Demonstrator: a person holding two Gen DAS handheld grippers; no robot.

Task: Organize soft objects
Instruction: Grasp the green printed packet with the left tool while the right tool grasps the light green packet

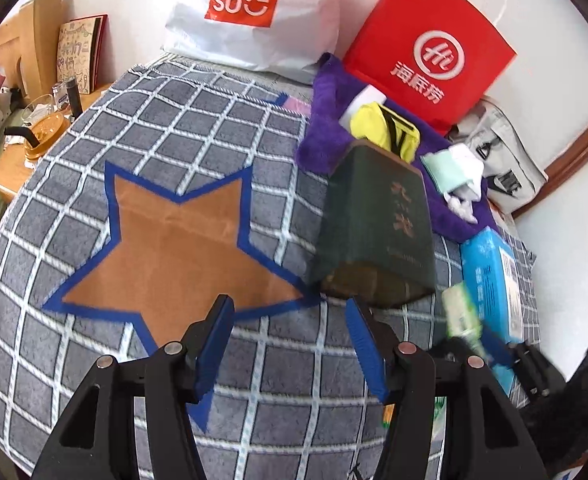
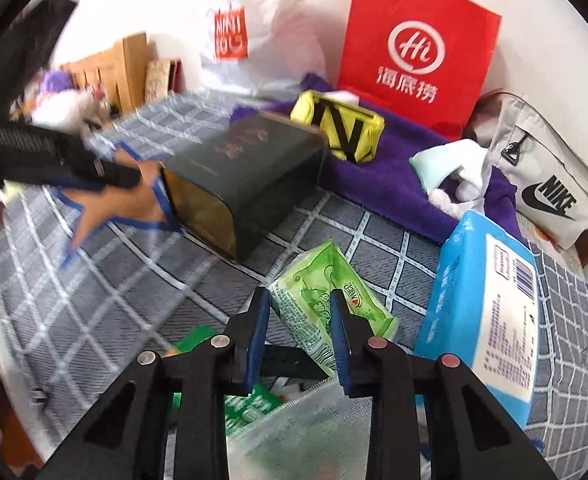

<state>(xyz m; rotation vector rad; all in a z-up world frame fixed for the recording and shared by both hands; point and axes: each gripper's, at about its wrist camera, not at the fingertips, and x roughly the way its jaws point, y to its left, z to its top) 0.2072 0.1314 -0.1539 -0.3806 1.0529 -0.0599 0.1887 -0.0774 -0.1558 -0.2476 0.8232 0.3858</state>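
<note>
My right gripper (image 2: 299,300) is shut on a green tissue pack (image 2: 329,304) and holds it above the checked bedspread (image 2: 94,320); the pack also shows in the left wrist view (image 1: 463,316). My left gripper (image 1: 290,308) is open and empty over the edge of the brown star patch (image 1: 174,248). A dark green box (image 1: 377,232) lies just ahead of it. A blue tissue pack (image 2: 489,304) lies to the right. A yellow pouch (image 2: 337,124), a purple towel (image 2: 393,176) and white and mint cloths (image 2: 449,172) lie behind.
A red paper bag (image 2: 413,48), a white Miniso bag (image 1: 254,12) and a grey Nike bag (image 2: 541,172) stand against the wall. A wooden bedside table with a glass teapot (image 1: 42,128) is at the left. A clear mesh pouch (image 2: 301,432) sits under my right gripper.
</note>
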